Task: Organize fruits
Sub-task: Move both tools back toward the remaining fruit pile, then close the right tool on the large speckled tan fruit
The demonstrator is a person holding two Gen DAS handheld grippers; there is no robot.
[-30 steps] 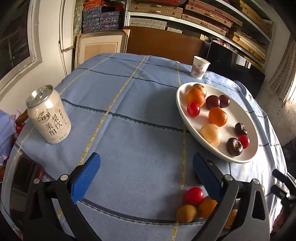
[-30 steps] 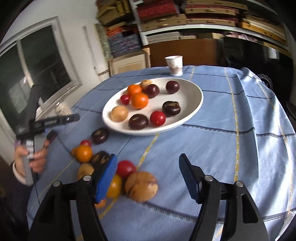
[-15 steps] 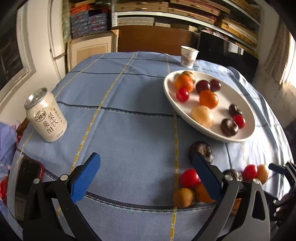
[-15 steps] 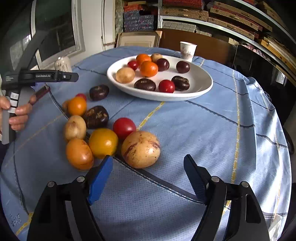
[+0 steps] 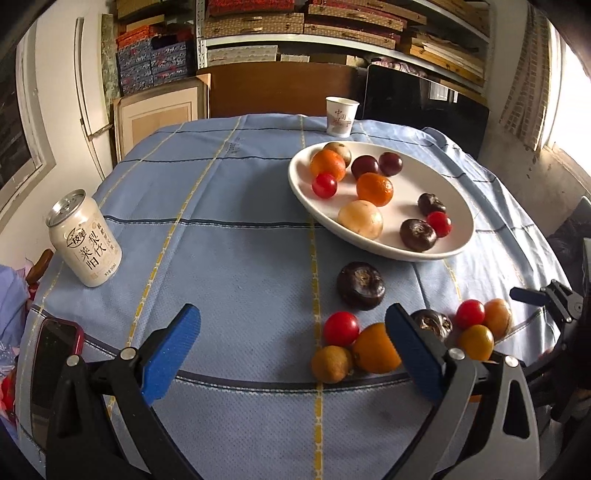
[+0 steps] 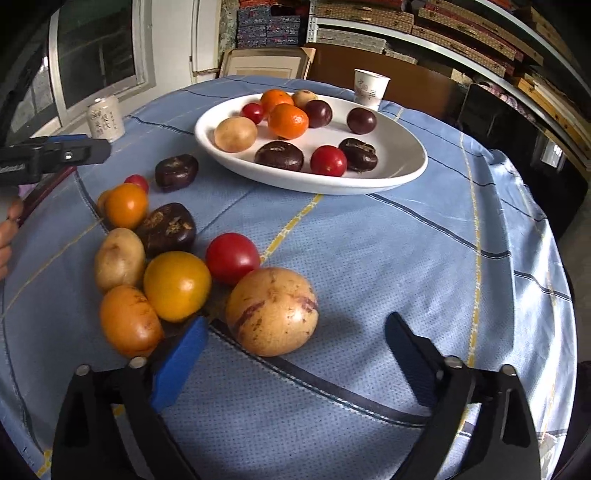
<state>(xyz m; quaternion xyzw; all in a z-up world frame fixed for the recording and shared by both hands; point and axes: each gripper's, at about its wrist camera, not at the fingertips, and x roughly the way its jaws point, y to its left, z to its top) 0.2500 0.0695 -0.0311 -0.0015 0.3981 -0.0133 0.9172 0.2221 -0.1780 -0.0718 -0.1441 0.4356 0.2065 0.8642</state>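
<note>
The left tool hangs released over bare worktop. The right tool, jaws just spread wide and gripping nothing, straddles the big streaked fruit. Clamping off-centre could squirt it into neighbouring fruits.

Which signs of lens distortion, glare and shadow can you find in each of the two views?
Left wrist view: the shelves bow, the window at right is blown out white, corners go black. Right wrist view: the tablecloth curves like a dome, and the big yellow fruit casts a soft shadow to its right.
</note>
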